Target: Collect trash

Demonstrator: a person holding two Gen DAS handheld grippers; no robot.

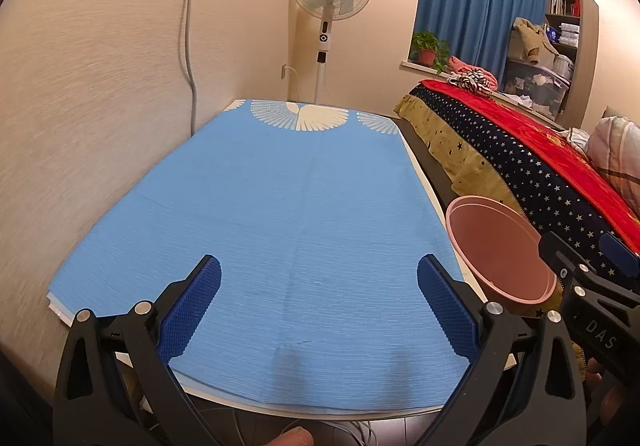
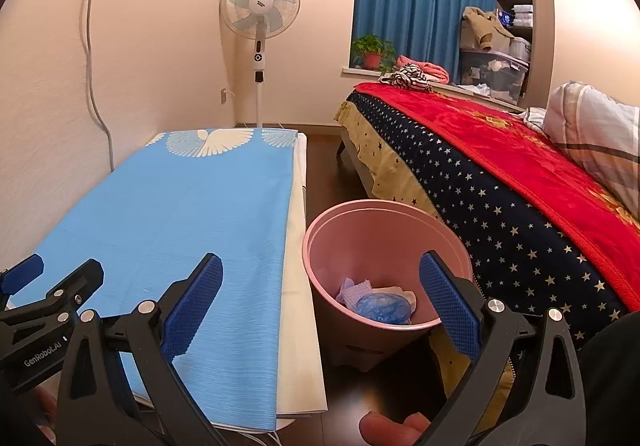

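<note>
**A:** Where is the trash?

**B:** Inside a pink bin [image 2: 380, 266] that stands on the dark floor, in the gap between the desk [image 2: 160, 214] and the bed [image 2: 520, 186]. At its bottom lie a crumpled blue plastic bag [image 2: 382, 306] and some white and pale lilac tissue [image 2: 354, 292].

**A:** Is anything left on the desk?

**B:** Neither view shows any. The desk carries a blue cloth [image 1: 280, 206] with a white bird print at its far end, and the cloth looks bare.

**A:** What are the grippers doing?

**B:** The right gripper [image 2: 320, 298] hangs above the near rim of the bin, its blue pads spread wide and holding nothing. The left gripper [image 1: 318, 302] hovers over the near end of the desk, also spread wide and empty.

**A:** So which step is this?

**B:** My judgement: the drop into the bin is done and collecting is near its end, or finished.

**A:** And the next move?

**B:** Probably a look over the desk edges and the floor for missed scraps. If none show, both grippers can draw back, staying clear of the bin rim so it does not tip.
</note>
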